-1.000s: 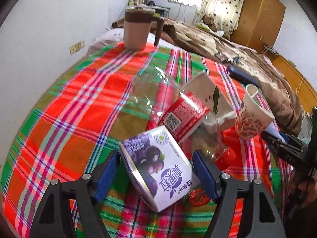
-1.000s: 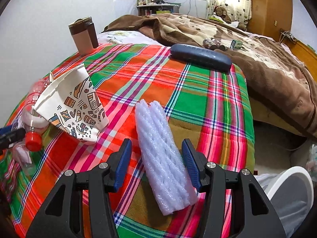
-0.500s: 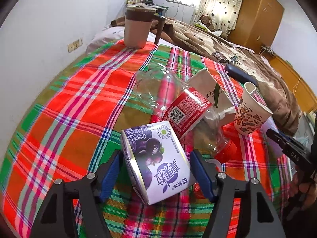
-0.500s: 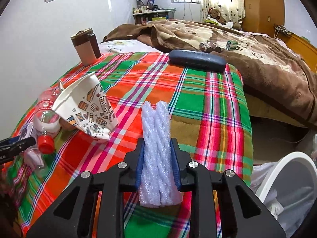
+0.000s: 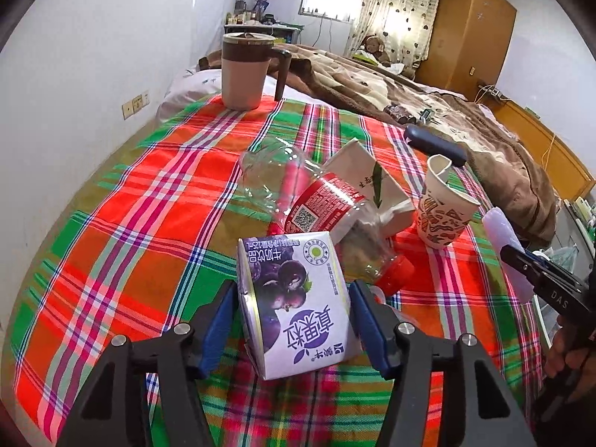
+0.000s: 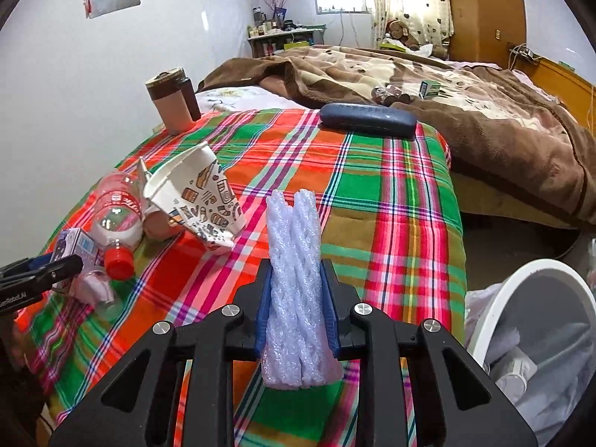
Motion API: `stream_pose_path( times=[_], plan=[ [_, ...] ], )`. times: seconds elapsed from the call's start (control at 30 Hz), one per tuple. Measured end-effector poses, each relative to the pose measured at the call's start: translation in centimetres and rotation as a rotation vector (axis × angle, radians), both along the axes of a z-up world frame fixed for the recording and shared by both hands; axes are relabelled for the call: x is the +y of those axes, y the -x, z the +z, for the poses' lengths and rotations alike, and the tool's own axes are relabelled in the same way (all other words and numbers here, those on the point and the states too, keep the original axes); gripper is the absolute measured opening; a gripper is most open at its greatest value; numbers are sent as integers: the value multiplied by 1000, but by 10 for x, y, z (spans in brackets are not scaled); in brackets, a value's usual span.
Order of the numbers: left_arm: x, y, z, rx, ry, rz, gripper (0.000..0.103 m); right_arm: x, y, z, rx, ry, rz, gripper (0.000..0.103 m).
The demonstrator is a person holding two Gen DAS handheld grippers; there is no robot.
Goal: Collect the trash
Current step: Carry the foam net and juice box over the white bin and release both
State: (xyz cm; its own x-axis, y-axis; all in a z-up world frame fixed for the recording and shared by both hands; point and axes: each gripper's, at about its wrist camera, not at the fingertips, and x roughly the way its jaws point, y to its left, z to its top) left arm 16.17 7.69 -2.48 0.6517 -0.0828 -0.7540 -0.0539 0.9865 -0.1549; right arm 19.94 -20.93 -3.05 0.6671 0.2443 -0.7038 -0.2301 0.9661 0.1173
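Observation:
A purple-and-white drink carton (image 5: 298,298) lies on the plaid cloth between the jaws of my left gripper (image 5: 292,287). The jaws are closing, and a thin gap still shows at each blue pad. Behind the carton lie a crushed clear bottle (image 5: 316,208) with a red label and red cap, a folded white paper bag (image 5: 372,182) and a patterned paper cup (image 5: 439,212). My right gripper (image 6: 296,268) is shut on a white foam net sleeve (image 6: 294,231), held just above the cloth. That sleeve (image 5: 501,231) also shows at the left wrist view's right edge.
A white bin (image 6: 495,298) with a liner stands off the table's right side, low. At the far edge stand a brown lidded mug (image 5: 244,70) and a dark glasses case (image 6: 367,119). A bed with a brown blanket (image 6: 465,104) lies beyond. A wall runs along the left.
My right gripper closed on the foam sleeve and raised it from the cloth. My left jaws narrowed around the carton, which now lies straighter between them.

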Motion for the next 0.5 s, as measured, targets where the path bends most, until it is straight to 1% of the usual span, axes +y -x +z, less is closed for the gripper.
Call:
stream_pose_path(
  times=[0.3, 0.4, 0.5],
  plan=[
    [-18, 17, 20, -50, -19, -48, 61, -5, 18, 8, -29, -37, -17, 25],
    [-29, 22, 27, -68, -21, -75, 61, -8, 26, 13, -43, -39, -29, 25],
    [-44, 28, 34, -92, -39, -107, 61, -13, 34, 18, -57, -52, -40, 25]
  ],
)
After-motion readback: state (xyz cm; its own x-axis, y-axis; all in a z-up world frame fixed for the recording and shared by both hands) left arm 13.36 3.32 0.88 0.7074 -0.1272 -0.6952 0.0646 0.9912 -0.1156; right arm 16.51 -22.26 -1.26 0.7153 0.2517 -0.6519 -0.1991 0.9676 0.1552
